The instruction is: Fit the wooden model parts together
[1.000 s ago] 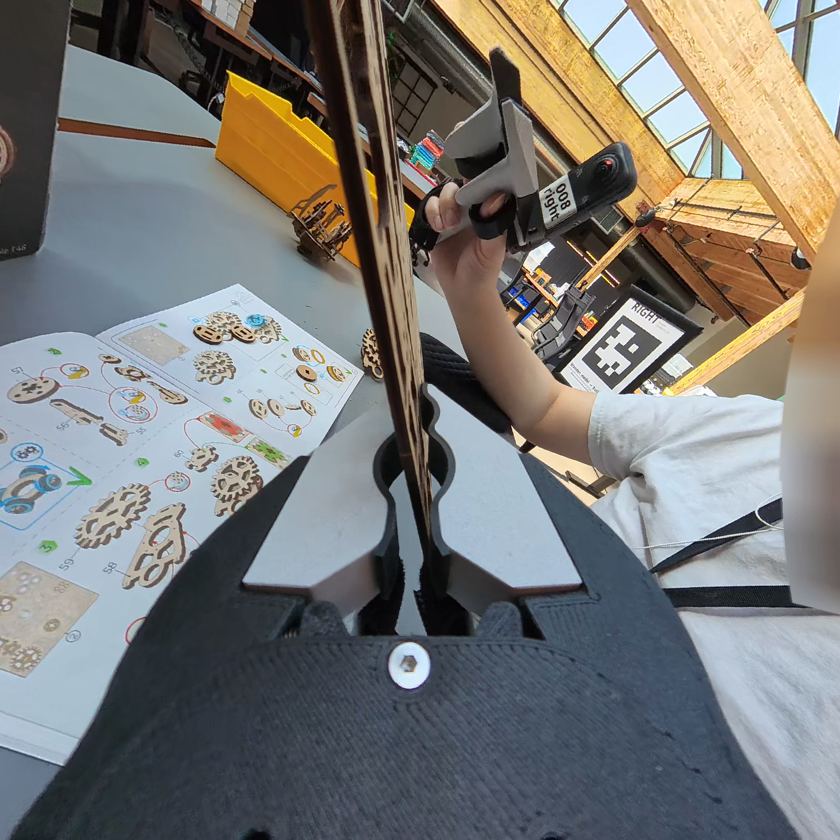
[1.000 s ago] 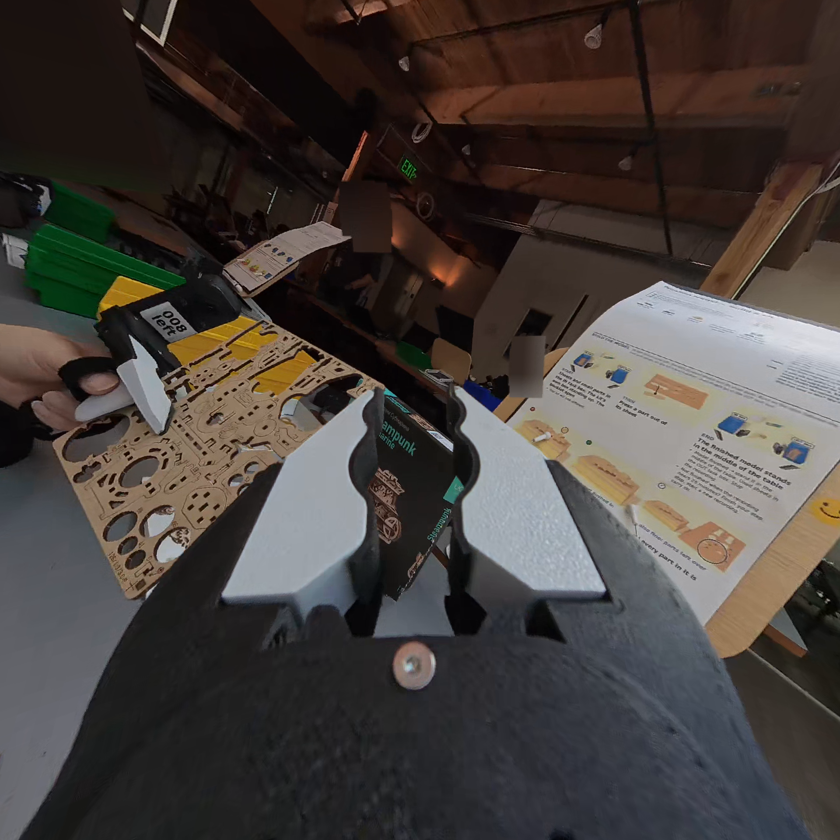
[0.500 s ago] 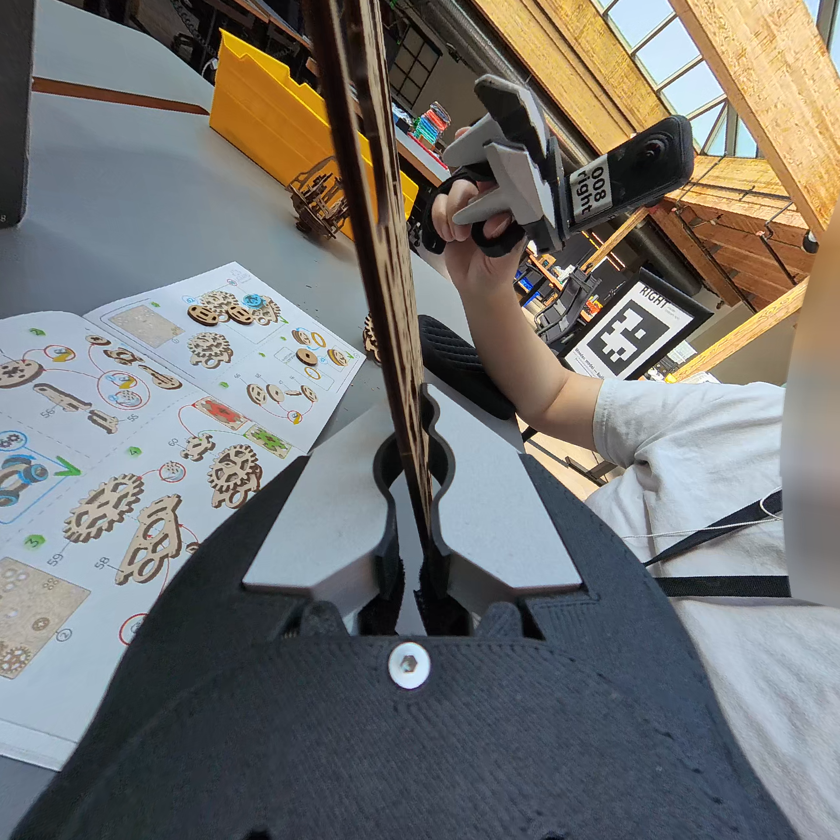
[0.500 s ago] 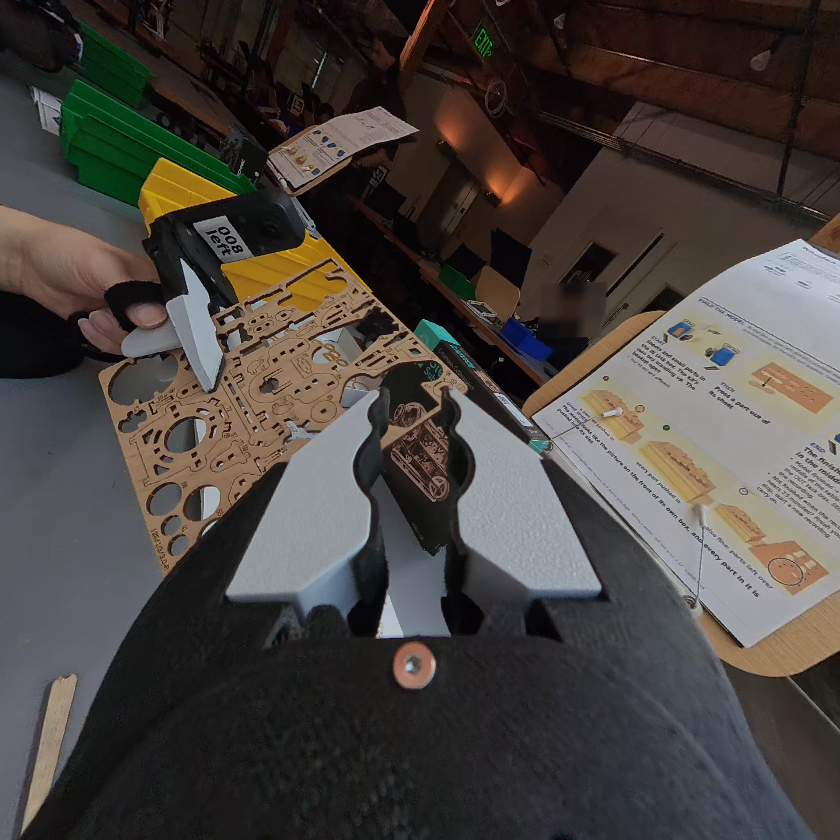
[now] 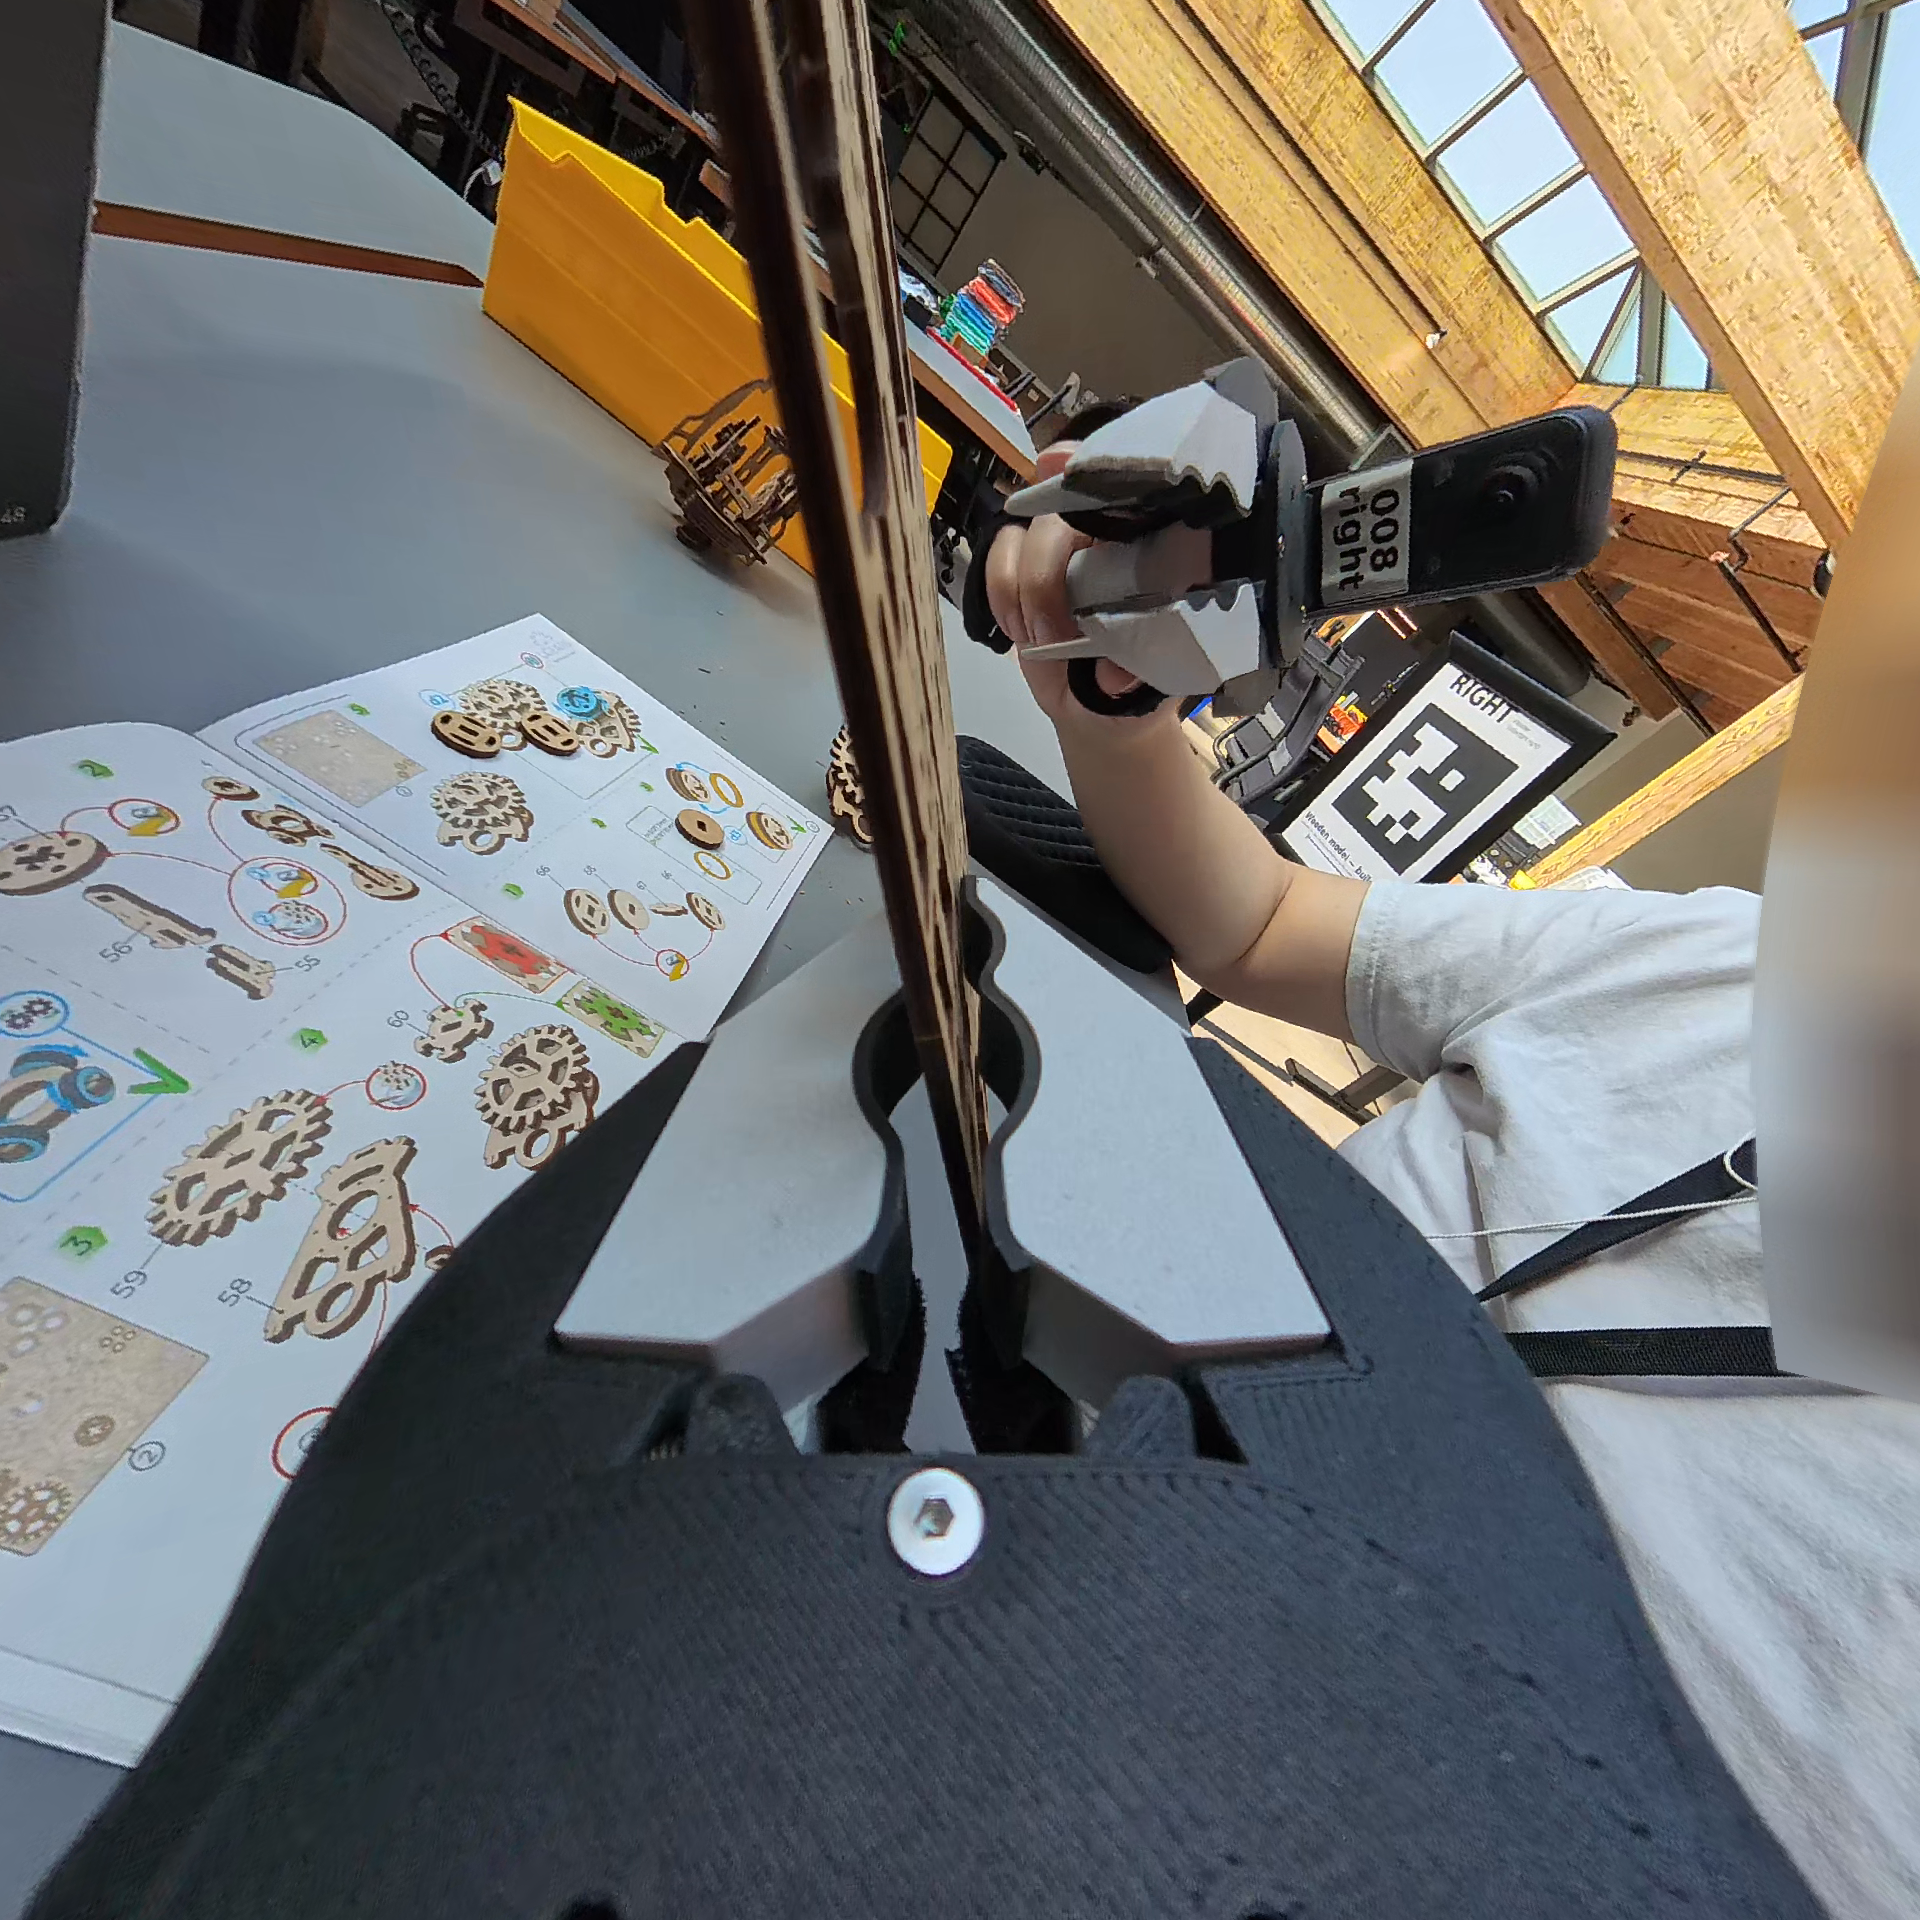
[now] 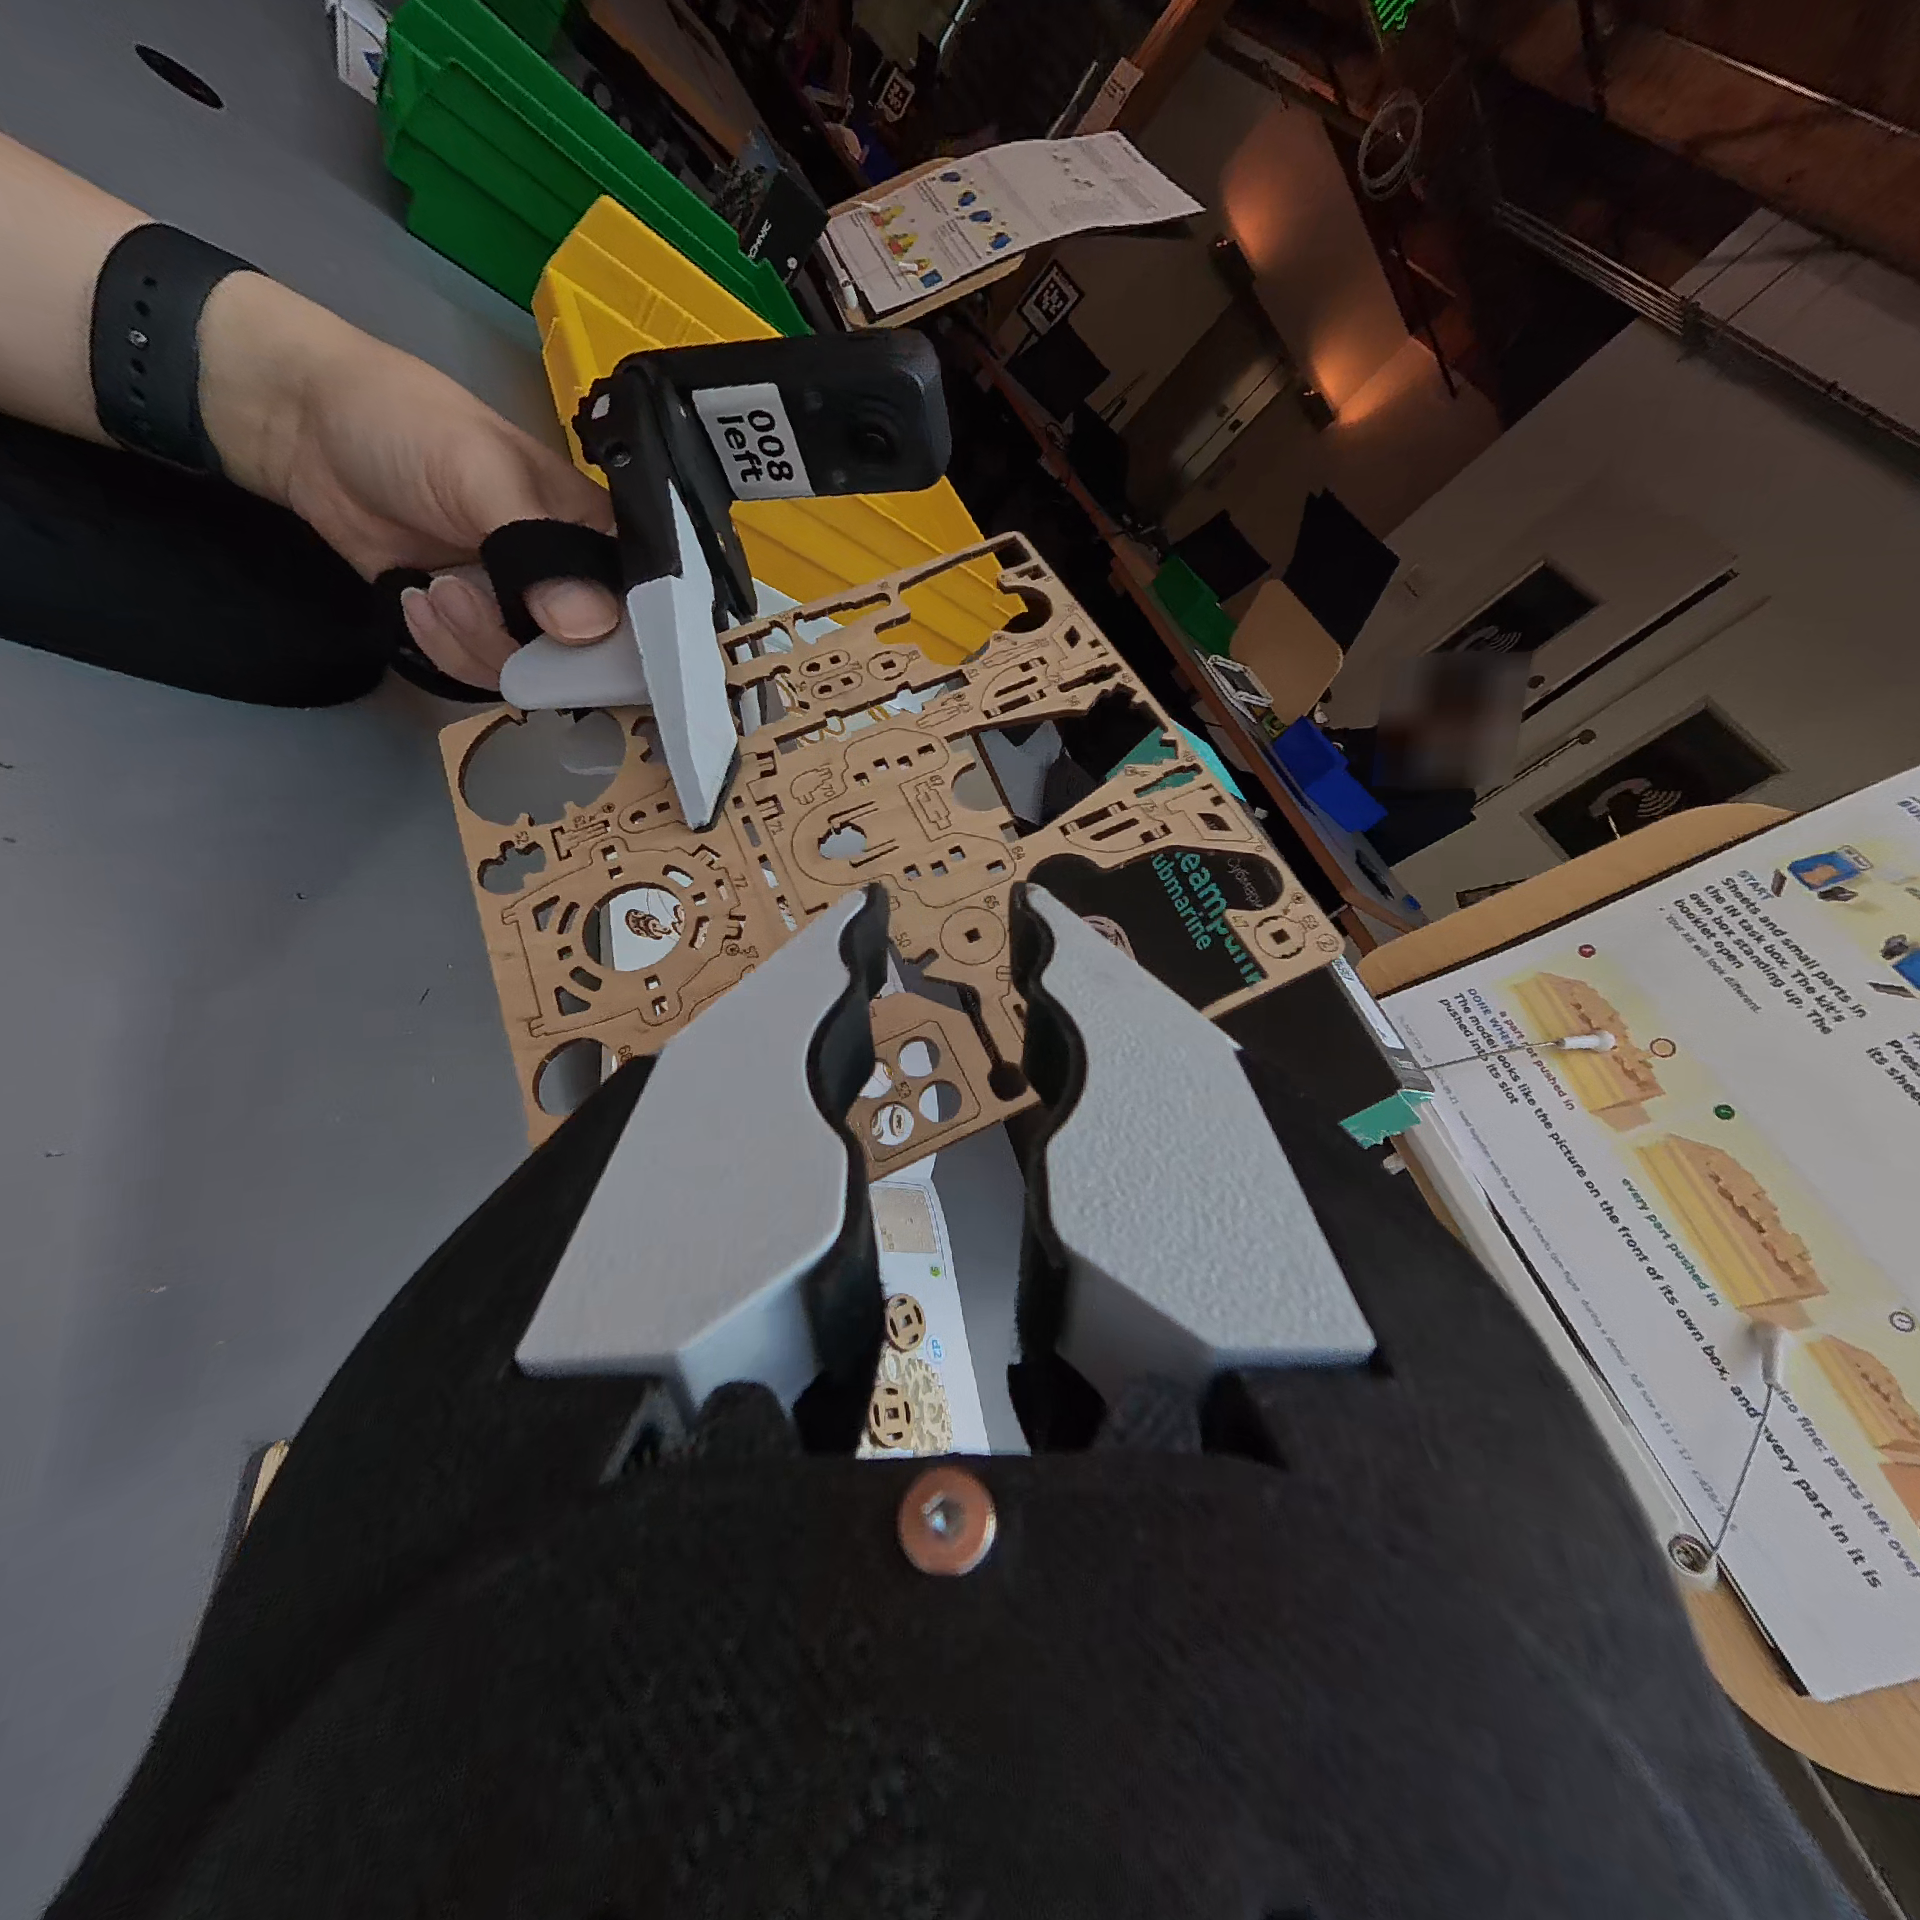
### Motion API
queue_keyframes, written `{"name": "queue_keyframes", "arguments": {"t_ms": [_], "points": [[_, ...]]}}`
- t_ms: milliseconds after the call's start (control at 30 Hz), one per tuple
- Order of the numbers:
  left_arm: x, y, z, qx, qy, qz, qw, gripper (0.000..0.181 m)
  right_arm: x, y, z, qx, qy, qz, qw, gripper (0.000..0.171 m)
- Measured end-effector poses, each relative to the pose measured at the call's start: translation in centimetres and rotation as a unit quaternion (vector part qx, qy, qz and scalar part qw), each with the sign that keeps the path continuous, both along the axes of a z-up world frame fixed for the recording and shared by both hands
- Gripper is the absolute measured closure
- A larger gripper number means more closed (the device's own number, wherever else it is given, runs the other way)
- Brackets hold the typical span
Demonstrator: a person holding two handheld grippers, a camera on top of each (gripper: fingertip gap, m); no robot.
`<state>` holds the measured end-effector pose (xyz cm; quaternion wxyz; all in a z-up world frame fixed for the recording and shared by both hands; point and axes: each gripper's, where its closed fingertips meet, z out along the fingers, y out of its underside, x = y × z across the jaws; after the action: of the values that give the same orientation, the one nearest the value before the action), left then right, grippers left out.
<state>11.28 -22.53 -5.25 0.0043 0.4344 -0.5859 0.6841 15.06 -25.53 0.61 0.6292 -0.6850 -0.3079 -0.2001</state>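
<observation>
My left gripper (image 5: 935, 935) is shut on a laser-cut wooden parts sheet (image 5: 831, 436), seen edge-on and held upright above the table. In the right wrist view the sheet (image 6: 831, 831) faces me with many cut-outs, and the left gripper (image 6: 707, 800) clamps its upper left edge. My right gripper (image 6: 948, 914) is open and empty, pointing at the sheet's lower part. In the left wrist view the right gripper (image 5: 1023, 577) hangs to the right of the sheet, apart from it. A partly built wooden model (image 5: 727, 478) stands on the table.
An open instruction booklet (image 5: 364, 935) lies on the grey table (image 5: 312, 468), with a small wooden gear (image 5: 847, 774) beside it. Yellow bin (image 6: 665, 301) and green bins (image 6: 499, 156) stand behind. A black kit box (image 6: 1195, 914) and a printed sheet on a board (image 6: 1662, 1195) are at right. Spacing between my two grippers at the tips: around 8 cm.
My right gripper has tilted down and come closer to the sheet, turning its fingers toward it. The left gripper keeps holding the sheet in nearly the same place.
</observation>
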Motion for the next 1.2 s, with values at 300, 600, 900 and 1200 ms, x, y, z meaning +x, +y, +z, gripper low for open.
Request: {"name": "queue_keyframes", "arguments": {"t_ms": [300, 600, 900, 1200], "points": [[0.0, 0.2, 0.3, -0.003, -0.005, 0.003, 1.0, 0.18, -0.9, 0.3, -1.6, -0.013, -0.079, 0.003, 0.997, 0.149], [-0.2, -0.5, 0.8, 0.054, -0.055, 0.01, 0.997, 0.181, 3.9, 0.2, 2.3, 0.053, 0.224, -0.052, 0.972, 0.116], [-1.3, -2.2, 0.2, 0.074, -0.041, -0.045, 0.995, 0.181, 0.0, -0.9, -0.9, -0.187, 0.532, 0.19, 0.803, 0.148], [0.1, 1.6, 4.6, -0.106, -0.082, 0.054, 0.989, 0.146, 3.4, -0.7, 1.4, -0.092, 0.668, 0.192, 0.713, 0.17]]}}
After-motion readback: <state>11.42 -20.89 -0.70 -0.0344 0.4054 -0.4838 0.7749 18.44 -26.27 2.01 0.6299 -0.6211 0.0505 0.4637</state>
